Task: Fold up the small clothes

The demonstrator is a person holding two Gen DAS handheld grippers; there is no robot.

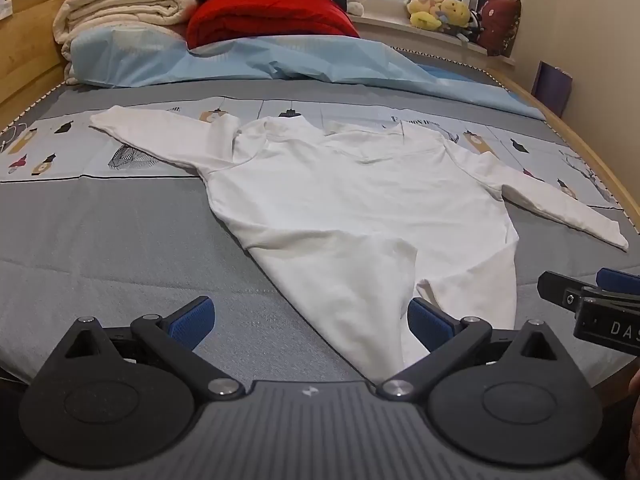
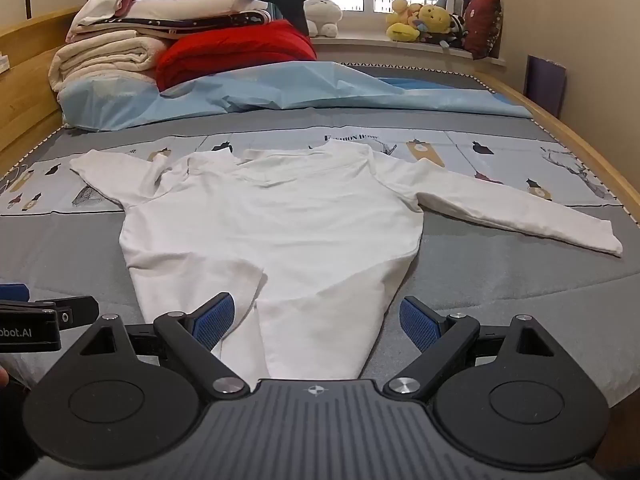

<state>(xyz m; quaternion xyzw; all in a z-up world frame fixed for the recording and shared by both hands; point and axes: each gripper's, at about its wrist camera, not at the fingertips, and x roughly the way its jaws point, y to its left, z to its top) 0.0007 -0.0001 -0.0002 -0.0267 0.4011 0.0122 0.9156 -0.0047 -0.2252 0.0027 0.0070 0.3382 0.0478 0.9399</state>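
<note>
Left wrist view: lying spread flat on the grey quilted bed (image 1: 100,240), a white long-sleeved cotton one-piece garment (image 1: 360,208), collar toward the far pillows, both sleeves stretched outward, legs tapering toward the camera. Hovering just short of the garment's leg ends, the left gripper (image 1: 310,320), jaws released wide and grasping nothing, one blue pad just beside the nearer leg. Poking in at the garment's right, the right gripper (image 1: 592,304).

Right wrist view: hanging over the same garment's (image 2: 272,232) leg ends, the right gripper (image 2: 316,320), jaws likewise spread wide, empty, cloth showing between the pads but not pinched. Beyond the garment's collar, a crumpled light-blue sheet (image 2: 280,88) and a red folded blanket (image 2: 236,48).

Judging by this: folding not yet begun, still the approach. Calling next for lowering both sets of jaws, pinching an edge or a sleeve, and carrying it across the body.
</note>
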